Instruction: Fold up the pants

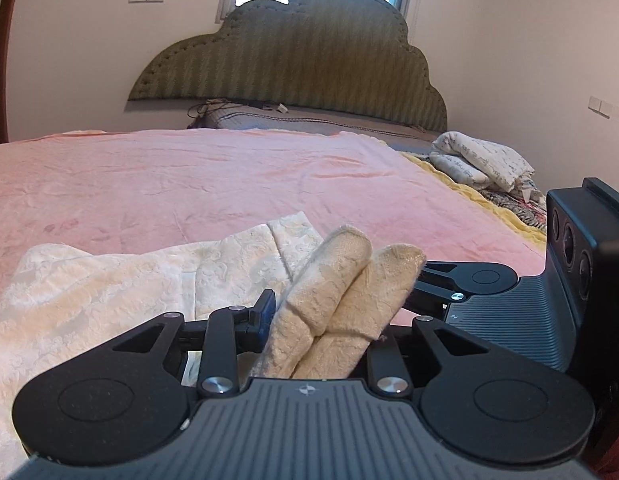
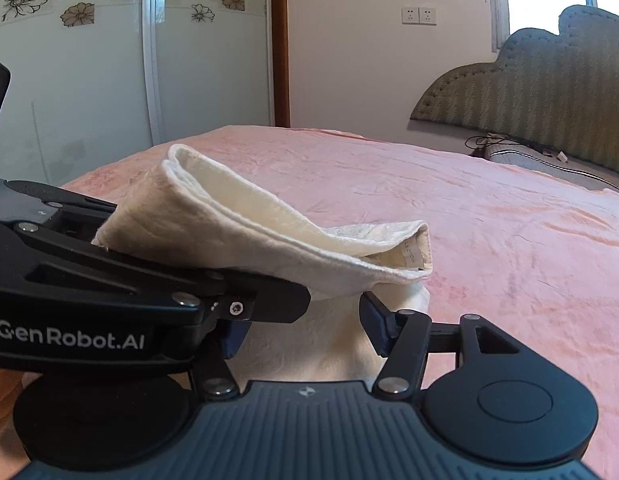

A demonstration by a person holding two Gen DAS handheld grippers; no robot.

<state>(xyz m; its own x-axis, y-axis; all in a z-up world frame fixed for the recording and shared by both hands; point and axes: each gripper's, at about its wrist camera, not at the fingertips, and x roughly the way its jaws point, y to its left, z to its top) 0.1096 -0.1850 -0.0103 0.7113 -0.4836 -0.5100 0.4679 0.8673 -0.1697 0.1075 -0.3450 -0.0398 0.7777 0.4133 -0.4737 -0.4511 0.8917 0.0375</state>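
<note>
pants [image 2: 245, 220]: cream, textured, on the pink bed blanket [image 1: 189, 176], one end lifted
left tongs [image 1: 329, 316]: clamped on a doubled fold of the pants
right tongs [image 2: 333, 320]: spread apart around cloth, not pinching it
writing: "GenRobot.AI" on the left tool; small tag [image 2: 409, 258] in the waistband, letters too tiny to read
hidden: left tongs' right finger is behind fabric
</note>
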